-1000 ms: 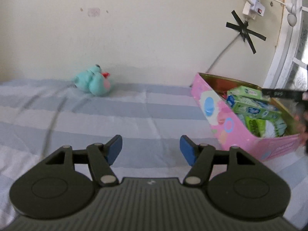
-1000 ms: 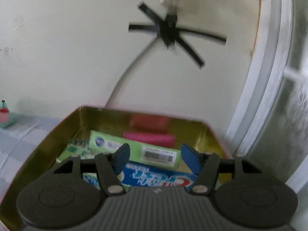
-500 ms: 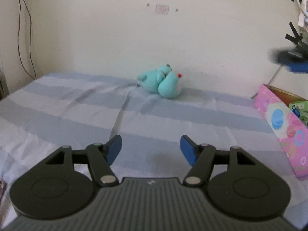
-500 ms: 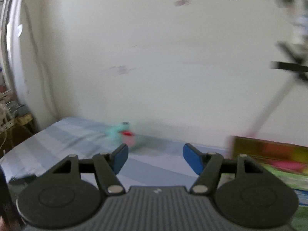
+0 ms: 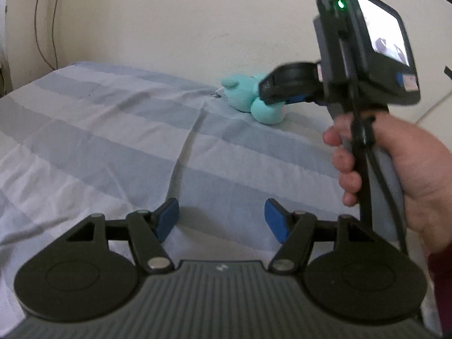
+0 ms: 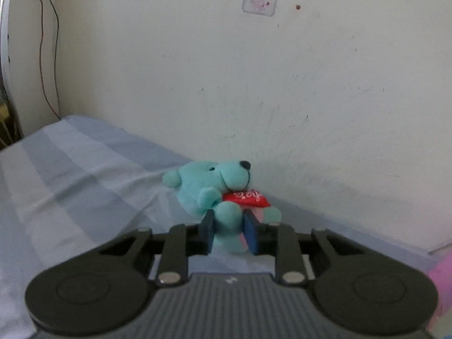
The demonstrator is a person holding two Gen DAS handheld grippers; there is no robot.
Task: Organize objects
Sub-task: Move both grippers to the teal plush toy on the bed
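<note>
Now right gripper (image 6: 228,233) clamps teddy bear (image 6: 214,186) beside wall (image 6: 310,84).

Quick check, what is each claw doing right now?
Left claw: open, nothing between its pads.
Right claw: has just closed, shut on the teal teddy bear lying on the striped bedsheet.

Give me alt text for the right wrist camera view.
The right gripper has just closed its blue pads on a leg of a small turquoise plush bear holding a red heart. The bear lies on a blue-and-grey striped bedsheet against a cream wall.
</note>
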